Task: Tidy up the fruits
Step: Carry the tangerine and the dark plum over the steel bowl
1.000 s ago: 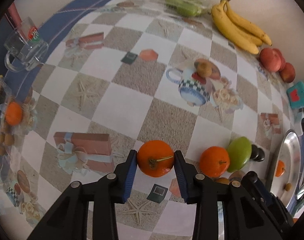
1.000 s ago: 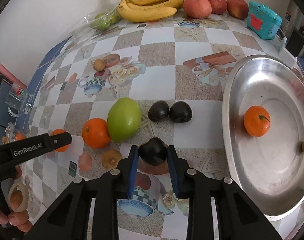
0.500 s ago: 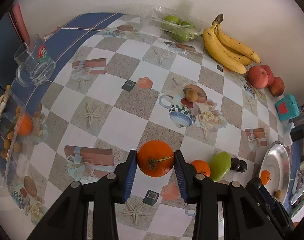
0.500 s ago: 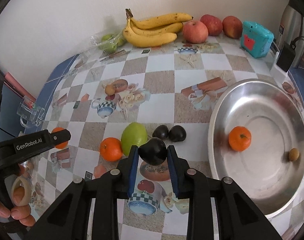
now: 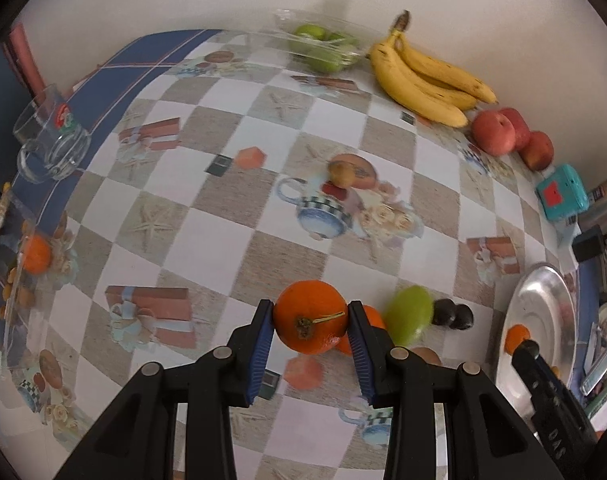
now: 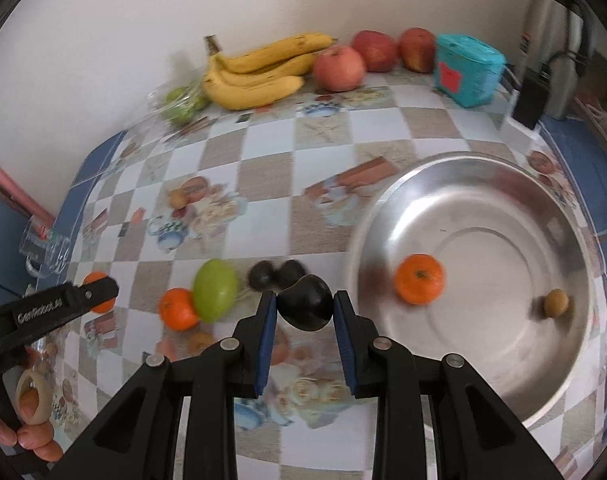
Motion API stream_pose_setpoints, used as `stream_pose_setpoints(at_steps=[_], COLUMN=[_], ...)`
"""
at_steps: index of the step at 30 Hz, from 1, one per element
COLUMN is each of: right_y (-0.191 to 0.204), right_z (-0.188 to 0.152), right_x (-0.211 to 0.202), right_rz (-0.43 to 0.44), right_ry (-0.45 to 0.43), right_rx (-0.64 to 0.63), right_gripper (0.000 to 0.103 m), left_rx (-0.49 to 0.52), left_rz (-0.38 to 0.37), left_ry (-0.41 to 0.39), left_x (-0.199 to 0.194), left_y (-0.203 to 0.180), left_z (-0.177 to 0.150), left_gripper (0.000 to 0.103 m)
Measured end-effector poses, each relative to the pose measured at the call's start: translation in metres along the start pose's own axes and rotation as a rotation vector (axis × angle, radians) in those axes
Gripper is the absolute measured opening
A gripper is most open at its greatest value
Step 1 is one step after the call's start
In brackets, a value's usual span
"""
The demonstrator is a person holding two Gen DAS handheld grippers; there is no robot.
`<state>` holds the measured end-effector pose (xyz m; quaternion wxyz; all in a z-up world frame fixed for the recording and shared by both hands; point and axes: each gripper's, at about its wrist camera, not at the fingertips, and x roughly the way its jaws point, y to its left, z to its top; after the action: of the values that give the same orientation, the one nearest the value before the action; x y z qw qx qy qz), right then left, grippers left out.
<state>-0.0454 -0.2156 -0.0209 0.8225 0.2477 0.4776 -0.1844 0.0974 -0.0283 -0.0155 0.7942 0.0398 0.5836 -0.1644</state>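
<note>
your left claw (image 5: 310, 326) pinches an orange (image 5: 310, 322) between its blue pads, held above the checkered surface (image 5: 207, 236). your right claw (image 6: 305, 308) pinches a dark plum (image 6: 306, 307), just left of the steel bowl (image 6: 503, 384). in the bowl: one tangerine (image 6: 420, 284) and a small brown fruit (image 6: 556, 303).

My right gripper (image 6: 305, 308) has its blue pads clamped on a dark plum (image 6: 305, 302), held above the checkered tablecloth (image 6: 263, 176). Just behind it two more dark plums (image 6: 277, 275) lie touching, with a green mango (image 6: 215, 296) and an orange (image 6: 178, 309) beside them to the left. To the right, the steel bowl (image 6: 383, 216) holds an orange (image 6: 420, 279) and a small brown fruit (image 6: 556, 303), well apart. My left gripper (image 6: 97, 294) shows at the left edge, an orange (image 6: 92, 279) in its tip.
</note>
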Motion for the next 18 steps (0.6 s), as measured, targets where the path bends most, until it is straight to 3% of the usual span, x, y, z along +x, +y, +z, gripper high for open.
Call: stream_pose_setpoints(at_steps=[9,18], right_y=[-0.073,-0.121], right_z=[-0.001,-0.010], right_x=[-0.009,-0.015], right_rz=[-0.092,-0.158], right_ry=[0.012,0.040], right_rx=[0.157,0.260], right_gripper=[0.030,0.030], left_rx=[0.101,0.242], left_rz=[-0.045,-0.100], left_ry=[0.017,0.022], left_x=[-0.002,-0.006], left_y=[-0.048,-0.111], left_z=[-0.015,-0.039], left_gripper=[0.039,0.039])
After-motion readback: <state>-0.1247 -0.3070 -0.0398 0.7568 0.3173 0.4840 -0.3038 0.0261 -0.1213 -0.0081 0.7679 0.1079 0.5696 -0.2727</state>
